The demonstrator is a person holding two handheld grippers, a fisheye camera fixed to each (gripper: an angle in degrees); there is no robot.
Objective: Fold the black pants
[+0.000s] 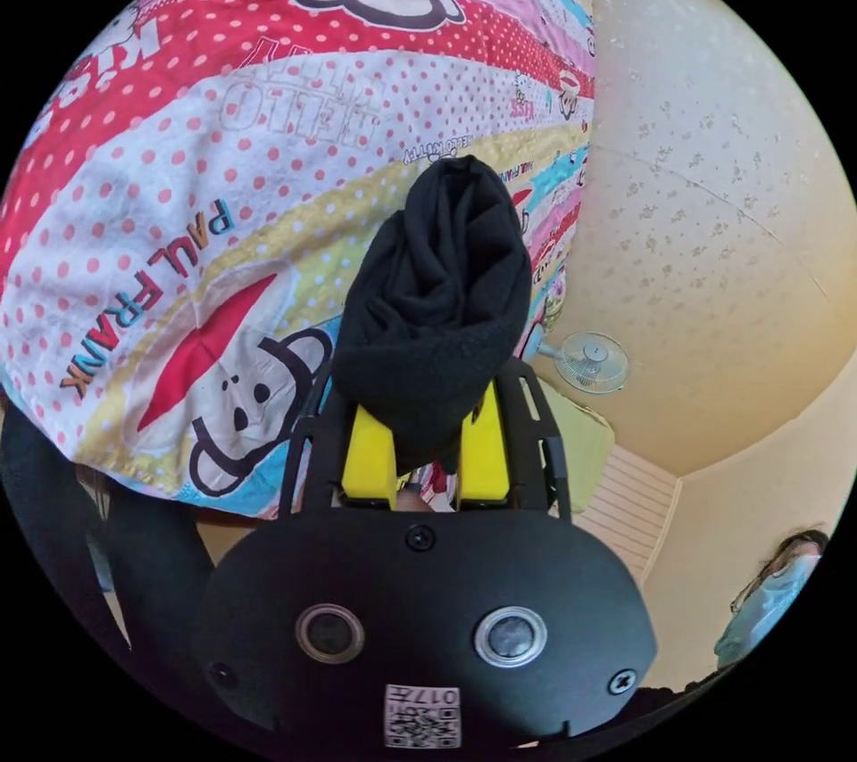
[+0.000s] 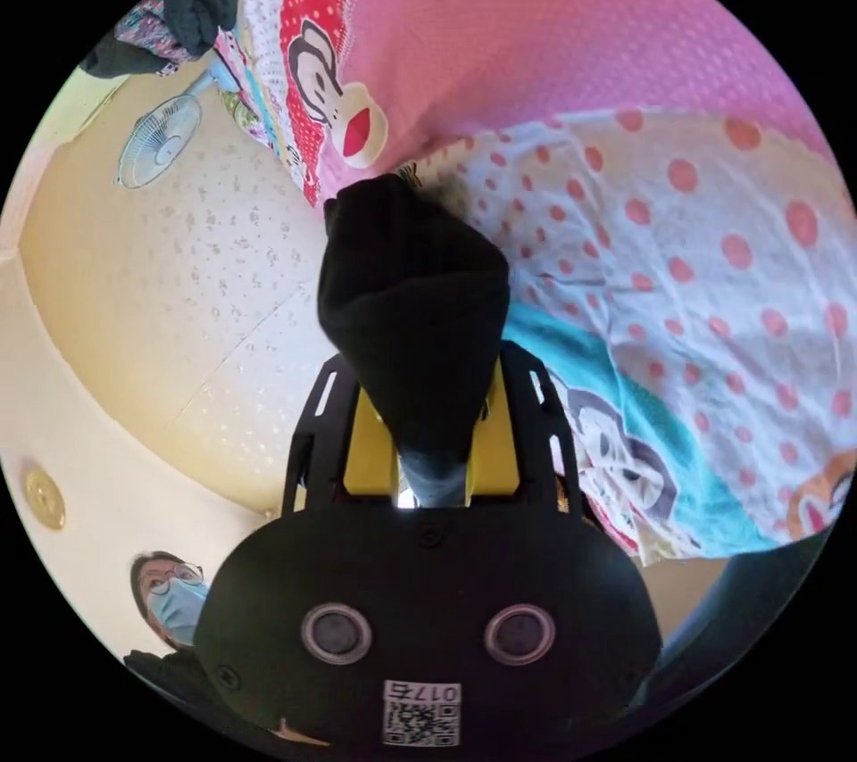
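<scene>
left gripper (image 1: 427, 450), black frame w/ yellow jaw pads, is pinching a bunched wad of the black fleece-like pants (image 1: 435, 307); both pads press on the cloth from either side, and the fabric bulges out past the jaw tips in soft rolls. in the right gripper view it's the same story: right gripper (image 2: 433, 441) has its yellow pads clamped on another gathered lump of the black pants (image 2: 413, 307), cloth humped up past the tips.

both cams are tilted up, so behind the cloth you get the pink, red and white polka-dot cartoon-print bedsheet (image 1: 196, 173), the pale speckled ceiling (image 1: 714, 218) and a small white fan (image 1: 589, 362). a person in a face mask (image 2: 170, 597) sits at the edge of the right gripper view.

progress, as a judgement: early. the pants are gripped at two spots & look lifted clear of the bed, prob held up to shake out or straighten. no flat fold visible, no crease, nothing laid down. can't tell which parts of the pants are gripped (waist vs leg hems), too bunched. left to do: spread it flat on the sheet, fold legs together, fold lengthwise down.
</scene>
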